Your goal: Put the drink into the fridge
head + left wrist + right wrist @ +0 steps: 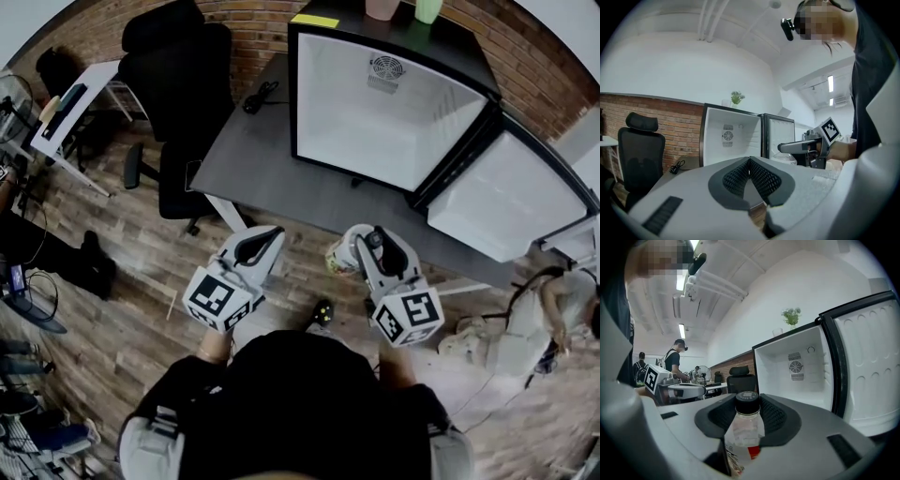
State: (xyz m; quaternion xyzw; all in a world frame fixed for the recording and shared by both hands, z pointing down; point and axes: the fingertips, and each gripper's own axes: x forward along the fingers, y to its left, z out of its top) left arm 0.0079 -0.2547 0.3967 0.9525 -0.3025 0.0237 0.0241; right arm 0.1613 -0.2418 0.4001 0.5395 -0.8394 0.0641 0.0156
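The drink is a clear bottle (746, 427) with a black cap and a red-marked label. My right gripper (747, 401) is shut on it, and the cap stands up between the dark pads. In the head view the bottle (341, 255) hangs above the wooden floor, in front of the table, held in my right gripper (364, 240). The small fridge (380, 103) stands open on the dark table (253, 150), white and empty inside, its door (511, 197) swung to the right. My left gripper (265, 236) is beside the right one, shut and holding nothing, its pads (740, 176) meeting.
A black office chair (178, 84) stands left of the table, with a black cable (260, 96) on the tabletop. Cups (403, 7) sit on top of the fridge. A person (553, 305) crouches at the right, and others stand far off (675, 362).
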